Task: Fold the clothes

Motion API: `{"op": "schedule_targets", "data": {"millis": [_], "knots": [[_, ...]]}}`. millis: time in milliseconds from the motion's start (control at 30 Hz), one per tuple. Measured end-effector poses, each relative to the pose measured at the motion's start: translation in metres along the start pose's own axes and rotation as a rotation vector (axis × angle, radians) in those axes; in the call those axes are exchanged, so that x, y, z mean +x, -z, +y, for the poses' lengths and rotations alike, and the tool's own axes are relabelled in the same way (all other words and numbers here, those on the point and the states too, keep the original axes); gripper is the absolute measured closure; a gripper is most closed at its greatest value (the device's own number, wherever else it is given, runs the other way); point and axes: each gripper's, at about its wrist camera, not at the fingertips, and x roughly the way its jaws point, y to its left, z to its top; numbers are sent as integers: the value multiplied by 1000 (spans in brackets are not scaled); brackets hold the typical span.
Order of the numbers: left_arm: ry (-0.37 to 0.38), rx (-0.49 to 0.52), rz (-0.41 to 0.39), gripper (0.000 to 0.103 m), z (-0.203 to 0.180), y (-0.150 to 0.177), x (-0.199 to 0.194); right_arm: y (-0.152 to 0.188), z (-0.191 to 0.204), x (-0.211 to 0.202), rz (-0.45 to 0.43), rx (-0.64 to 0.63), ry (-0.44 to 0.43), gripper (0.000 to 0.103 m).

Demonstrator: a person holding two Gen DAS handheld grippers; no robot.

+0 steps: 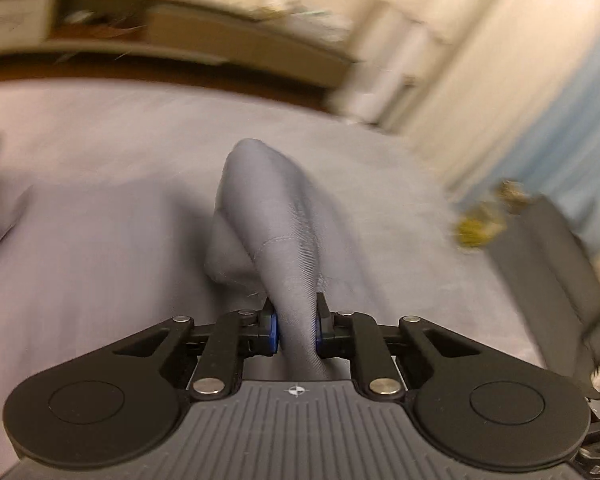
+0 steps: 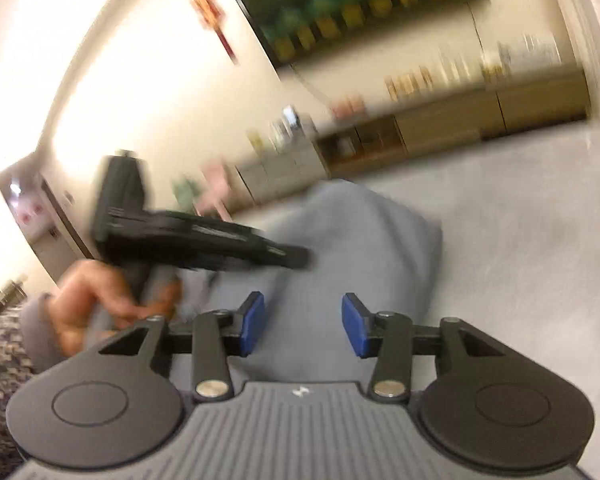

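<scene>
The left tool [image 1: 296, 328] pinches a raised ridge of the grey garment [image 1: 268, 208], which runs straight ahead, while the right tool [image 2: 303, 326] hovers wide above it.

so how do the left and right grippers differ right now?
The left gripper is shut, its blue pads pinching a fold of the gray garment; the right gripper is open, with nothing between its pads. The left lifts the cloth into a ridge, while the right only hovers above the garment. The left gripper also shows in the right wrist view, off to the right gripper's left. Both share the same black linkage and blue pads.
</scene>
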Motion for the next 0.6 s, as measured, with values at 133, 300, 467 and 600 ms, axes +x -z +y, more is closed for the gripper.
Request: {"op": "schedule_targets", "data": {"millis": [133, 300, 467, 600], "knots": [[63, -115, -34, 87, 36, 17, -4, 16, 21, 64, 156, -60, 133, 70], [14, -34, -51, 86, 33, 24, -23, 28, 31, 85, 192, -194, 206, 70], [-53, -33, -1, 63, 52, 31, -9, 26, 33, 102, 241, -251, 254, 72], [-44, -77, -27, 51, 57, 40, -29, 23, 41, 97, 218, -251, 227, 70]]}}
